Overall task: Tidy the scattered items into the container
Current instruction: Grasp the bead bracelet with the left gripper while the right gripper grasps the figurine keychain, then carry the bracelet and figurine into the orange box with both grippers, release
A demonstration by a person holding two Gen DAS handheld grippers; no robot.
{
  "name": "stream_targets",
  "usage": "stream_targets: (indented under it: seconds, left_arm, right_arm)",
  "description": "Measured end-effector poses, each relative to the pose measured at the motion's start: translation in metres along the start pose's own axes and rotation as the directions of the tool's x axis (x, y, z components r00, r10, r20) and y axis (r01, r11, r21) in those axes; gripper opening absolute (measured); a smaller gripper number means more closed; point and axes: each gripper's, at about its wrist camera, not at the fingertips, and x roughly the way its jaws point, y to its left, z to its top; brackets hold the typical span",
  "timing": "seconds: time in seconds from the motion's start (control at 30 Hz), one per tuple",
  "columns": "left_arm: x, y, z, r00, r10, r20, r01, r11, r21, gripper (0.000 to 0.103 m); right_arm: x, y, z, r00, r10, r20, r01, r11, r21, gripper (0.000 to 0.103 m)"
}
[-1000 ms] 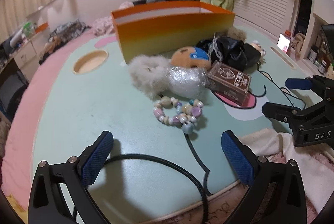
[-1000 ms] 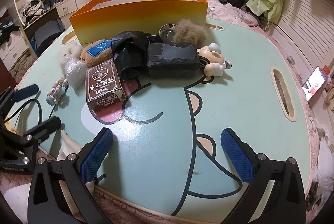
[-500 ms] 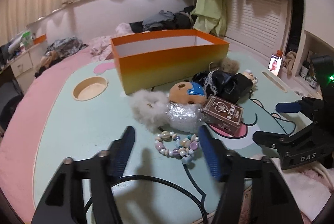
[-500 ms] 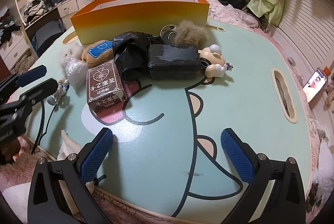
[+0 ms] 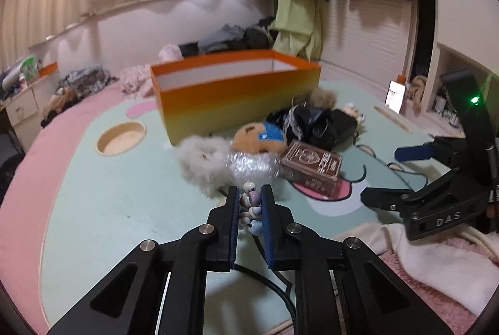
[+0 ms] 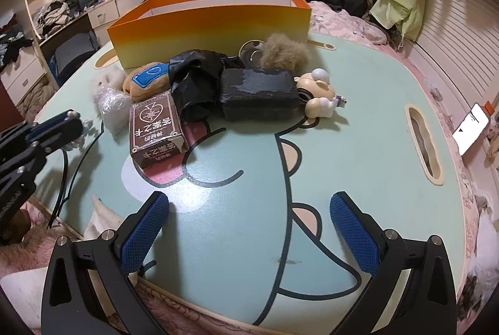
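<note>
Left gripper (image 5: 249, 201) clamped on a bead bracelet (image 5: 251, 205); from the right wrist view the beads look blurred. Right gripper (image 6: 249, 215) gapes empty.

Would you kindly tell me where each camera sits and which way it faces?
Left wrist: on the left gripper, looking along fingers shut on the pastel bead bracelet toward the orange cardboard box; right gripper shows.
Right wrist: on the open right gripper, facing the mint cartoon table.
Shared: box, brown card box.
</note>
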Motion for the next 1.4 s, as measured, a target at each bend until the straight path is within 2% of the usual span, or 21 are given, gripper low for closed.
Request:
stream_targets:
  seconds: [0.07, 0.13, 0.17, 0.2, 0.23, 0.27, 0.37, 0.63, 0.67, 0.73, 0.8, 0.87, 0.9, 1.03, 1.1, 1.13, 1.17, 1.23, 1.3, 1.33, 1.4]
  left_arm:
    - [-0.004, -0.002, 0.000, 1.000, 0.011, 0.025, -0.012, 1.000, 0.009, 0.010]
    - [-0.006, -0.005, 0.000, 0.999, 0.020, 0.041, -0.020, 1.000, 0.017, 0.009]
    - [-0.006, -0.005, 0.000, 0.999, 0.019, 0.045, -0.020, 1.000, 0.018, 0.009]
    - [-0.006, -0.005, 0.000, 0.999, 0.018, 0.046, -0.019, 1.000, 0.018, 0.009]
    - [-0.005, -0.006, 0.000, 0.999, 0.017, 0.045, -0.018, 1.000, 0.017, 0.009]
    - [-0.005, -0.006, -0.001, 0.999, 0.018, 0.044, -0.019, 1.000, 0.017, 0.009]
    - [-0.004, -0.004, -0.002, 0.999, 0.017, 0.044, -0.017, 1.000, 0.009, 0.009]
    - [-0.004, 0.011, -0.004, 0.999, -0.005, 0.041, 0.008, 0.998, -0.059, 0.009]
    - [-0.003, 0.013, -0.004, 0.999, -0.001, 0.032, 0.003, 0.998, -0.067, 0.011]
    - [-0.002, 0.017, -0.005, 1.000, 0.007, 0.025, -0.005, 0.996, -0.087, 0.022]
    - [-0.003, 0.019, -0.006, 1.000, 0.005, 0.028, -0.002, 0.996, -0.093, 0.038]
    - [-0.003, 0.018, -0.007, 1.000, 0.008, 0.024, -0.006, 0.996, -0.091, 0.053]
    - [-0.004, 0.017, -0.007, 1.000, 0.008, 0.028, -0.006, 0.996, -0.086, 0.056]
    - [-0.004, 0.009, -0.009, 1.000, 0.006, 0.005, -0.006, 0.999, -0.036, 0.059]
    - [0.000, 0.006, -0.012, 0.999, 0.020, -0.026, -0.021, 0.999, -0.025, 0.056]
    - [0.003, 0.006, -0.013, 0.999, 0.026, -0.039, -0.027, 0.999, -0.022, 0.051]
    - [0.006, 0.007, -0.015, 0.998, 0.032, -0.055, -0.034, 0.999, -0.025, 0.040]
    - [0.007, 0.009, -0.016, 0.997, 0.042, -0.068, -0.044, 0.999, -0.025, 0.039]
    - [0.006, 0.010, -0.017, 0.997, 0.035, -0.071, -0.037, 0.999, -0.025, 0.024]
    - [0.005, 0.010, -0.017, 0.997, 0.031, -0.070, -0.033, 0.999, -0.027, 0.023]
    - [0.003, 0.013, -0.017, 0.999, -0.009, -0.053, 0.007, 0.999, -0.042, 0.012]
  right_arm:
    - [-0.013, -0.009, 0.002, 0.997, -0.009, 0.082, 0.008, 1.000, 0.016, 0.102]
    - [-0.030, -0.021, 0.007, 0.977, -0.073, 0.202, 0.067, 0.997, 0.036, 0.102]
    - [-0.035, -0.027, 0.011, 0.968, -0.096, 0.231, 0.089, 0.995, 0.041, 0.096]
    - [-0.037, -0.032, 0.017, 0.964, -0.111, 0.241, 0.102, 0.994, 0.049, 0.081]
    - [-0.036, -0.038, 0.023, 0.967, -0.111, 0.231, 0.099, 0.993, 0.062, 0.074]
    - [-0.032, -0.047, 0.032, 0.973, -0.095, 0.210, 0.079, 0.993, 0.086, 0.062]
    - [-0.015, -0.067, 0.050, 0.984, -0.049, 0.173, 0.023, 0.989, 0.149, 0.051]
    - [0.017, -0.064, 0.067, 0.993, -0.051, 0.109, 0.038, 0.992, 0.117, 0.051]
    - [0.020, -0.064, 0.066, 0.995, -0.047, 0.088, 0.036, 0.992, 0.123, 0.051]
    - [0.025, -0.063, 0.064, 0.997, -0.038, 0.064, 0.029, 0.991, 0.134, 0.050]
    - [0.028, -0.061, 0.060, 0.998, -0.042, 0.054, 0.035, 0.991, 0.126, 0.043]
    - [0.033, -0.057, 0.056, 0.996, -0.082, 0.040, 0.078, 0.992, 0.096, 0.040]
    - [0.032, -0.055, 0.054, 0.993, -0.106, 0.051, 0.101, 0.991, 0.084, 0.040]
    - [0.017, -0.059, 0.049, 0.989, -0.094, 0.112, 0.082, 0.990, 0.114, 0.040]
    - [0.005, -0.061, 0.047, 0.982, -0.104, 0.160, 0.084, 0.988, 0.129, 0.040]
    - [-0.001, -0.062, 0.047, 0.978, -0.104, 0.179, 0.081, 0.988, 0.135, 0.040]
    - [-0.006, -0.062, 0.046, 0.975, -0.103, 0.196, 0.076, 0.987, 0.141, 0.039]
    - [-0.018, -0.063, 0.048, 0.968, -0.092, 0.232, 0.057, 0.987, 0.152, 0.040]
    - [-0.027, -0.064, 0.050, 0.962, -0.083, 0.259, 0.043, 0.987, 0.156, 0.040]
    - [-0.030, -0.063, 0.052, 0.960, -0.082, 0.269, 0.041, 0.987, 0.155, 0.040]
    - [-0.036, -0.060, 0.055, 0.954, -0.077, 0.290, 0.034, 0.988, 0.152, 0.040]
